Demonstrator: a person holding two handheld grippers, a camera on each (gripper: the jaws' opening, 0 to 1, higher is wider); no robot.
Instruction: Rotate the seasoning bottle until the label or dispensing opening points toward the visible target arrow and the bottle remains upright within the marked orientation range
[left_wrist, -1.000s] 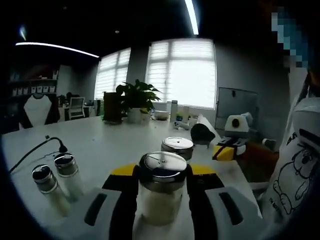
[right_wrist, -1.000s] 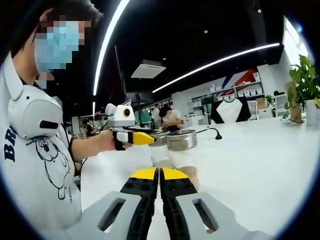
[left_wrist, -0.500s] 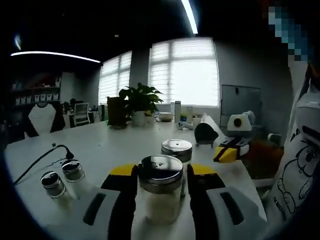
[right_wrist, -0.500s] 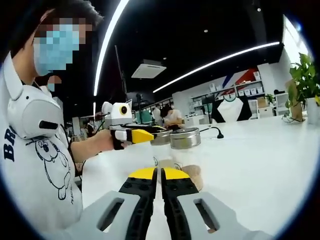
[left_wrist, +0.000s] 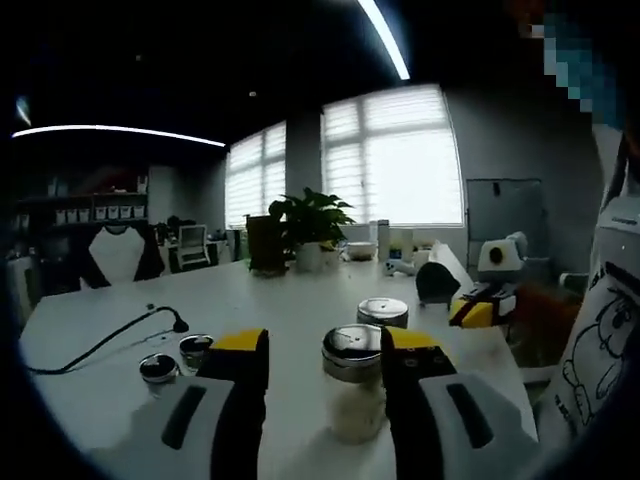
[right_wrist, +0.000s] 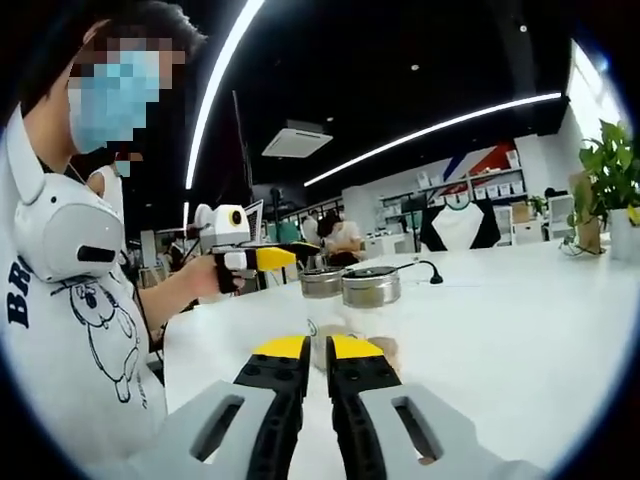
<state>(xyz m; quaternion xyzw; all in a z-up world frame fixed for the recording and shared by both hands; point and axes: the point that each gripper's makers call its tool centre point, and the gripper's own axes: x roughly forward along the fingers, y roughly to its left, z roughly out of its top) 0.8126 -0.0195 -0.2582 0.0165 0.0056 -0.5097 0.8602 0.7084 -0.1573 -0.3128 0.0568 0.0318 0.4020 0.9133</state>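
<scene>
A glass seasoning bottle (left_wrist: 352, 390) with a steel lid and pale contents stands upright on the white table (left_wrist: 280, 300). It sits between the jaws of my left gripper (left_wrist: 328, 345), close to the right jaw and clear of the left one, and that gripper is open. In the right gripper view the same bottle (right_wrist: 322, 283) stands just past the yellow tips of the left gripper (right_wrist: 262, 259), which a hand holds. My right gripper (right_wrist: 318, 345) is shut with nothing in it, low over the table. It also appears as the right gripper (left_wrist: 478, 308) beyond the bottles.
A second steel-lidded jar (left_wrist: 382, 312) stands just behind the bottle. Two small shakers (left_wrist: 176, 360) sit left of the left jaw, with a black cable (left_wrist: 110, 340) beyond. A potted plant (left_wrist: 310, 222) stands far back. The person's white shirt (right_wrist: 70, 300) fills the left.
My left gripper has opened, let go of the bottle and drawn back, so the bottle looks smaller and farther. My right gripper stays shut and has barely moved.
</scene>
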